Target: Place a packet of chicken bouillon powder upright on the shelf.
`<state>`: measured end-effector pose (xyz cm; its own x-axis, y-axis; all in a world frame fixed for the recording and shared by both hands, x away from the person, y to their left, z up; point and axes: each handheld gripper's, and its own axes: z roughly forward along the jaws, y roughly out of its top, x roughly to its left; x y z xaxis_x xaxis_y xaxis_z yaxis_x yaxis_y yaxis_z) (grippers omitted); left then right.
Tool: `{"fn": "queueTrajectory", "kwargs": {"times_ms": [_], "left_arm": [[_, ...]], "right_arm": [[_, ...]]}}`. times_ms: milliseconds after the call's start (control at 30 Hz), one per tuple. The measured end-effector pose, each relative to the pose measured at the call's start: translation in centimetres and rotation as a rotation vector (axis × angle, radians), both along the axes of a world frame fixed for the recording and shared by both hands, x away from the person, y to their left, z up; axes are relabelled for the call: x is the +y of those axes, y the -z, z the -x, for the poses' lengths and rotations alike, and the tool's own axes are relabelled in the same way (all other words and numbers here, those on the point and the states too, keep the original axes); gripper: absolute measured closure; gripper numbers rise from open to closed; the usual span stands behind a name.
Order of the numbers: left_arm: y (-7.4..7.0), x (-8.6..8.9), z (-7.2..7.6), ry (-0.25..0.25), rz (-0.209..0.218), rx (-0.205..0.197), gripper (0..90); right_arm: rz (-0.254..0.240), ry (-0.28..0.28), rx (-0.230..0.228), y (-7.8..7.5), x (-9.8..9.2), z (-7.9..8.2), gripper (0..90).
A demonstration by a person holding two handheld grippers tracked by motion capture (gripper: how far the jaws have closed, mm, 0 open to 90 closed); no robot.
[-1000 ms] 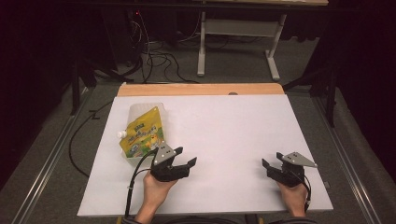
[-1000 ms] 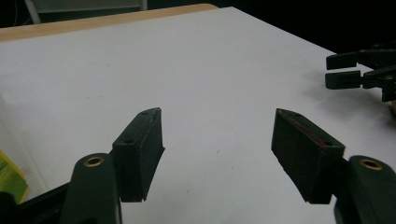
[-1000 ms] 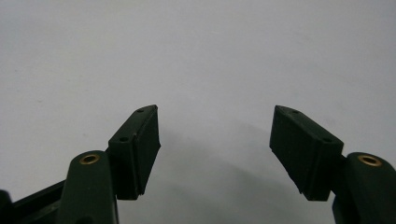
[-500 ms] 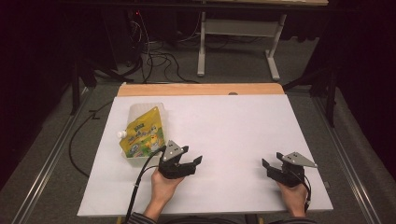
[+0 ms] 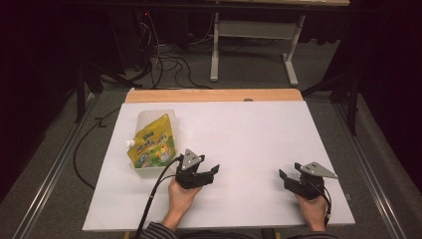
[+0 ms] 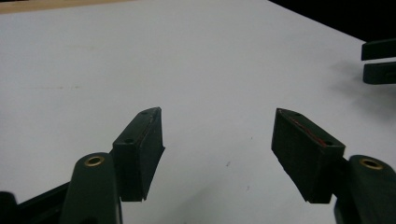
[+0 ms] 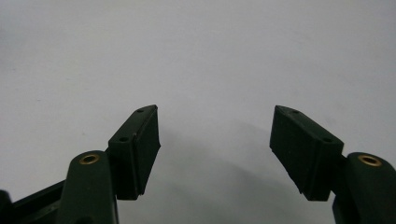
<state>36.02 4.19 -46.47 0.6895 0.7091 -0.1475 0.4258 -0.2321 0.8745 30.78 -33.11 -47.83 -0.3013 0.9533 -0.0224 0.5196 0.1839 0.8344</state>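
Fingers (image 6: 140,149) of the left gripper (image 5: 213,172) are spread wide and empty over the white counter (image 5: 249,129); the right gripper (image 5: 284,178) is likewise spread wide. Just beside the left gripper, the yellow pouch (image 5: 152,142) is seen lying flat.

White counter (image 5: 259,134) with a wooden strip (image 5: 214,95) along its far edge, yellow-green spouted pouch (image 5: 152,142) lying flat near its left side

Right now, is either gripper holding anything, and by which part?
Nothing is held. The left gripper and right gripper both stand open over bare table; the pouch lies untouched.
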Motion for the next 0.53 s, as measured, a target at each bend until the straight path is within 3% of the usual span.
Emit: {"fn": "queueTrajectory", "kwargs": {"times_ms": [333,533], "left_arm": [[1.7,-1.0,-0.4,-0.023,-0.095,0.016,33.5],[1.7,-0.9,-0.3,-0.033,-0.09,0.006,34.1]], "right_arm": [[0.005,0.0,0.007,0.0,0.0,-0.1,33.5],[-0.002,0.004,0.009,0.0,0.0,-0.1,33.5]]}}
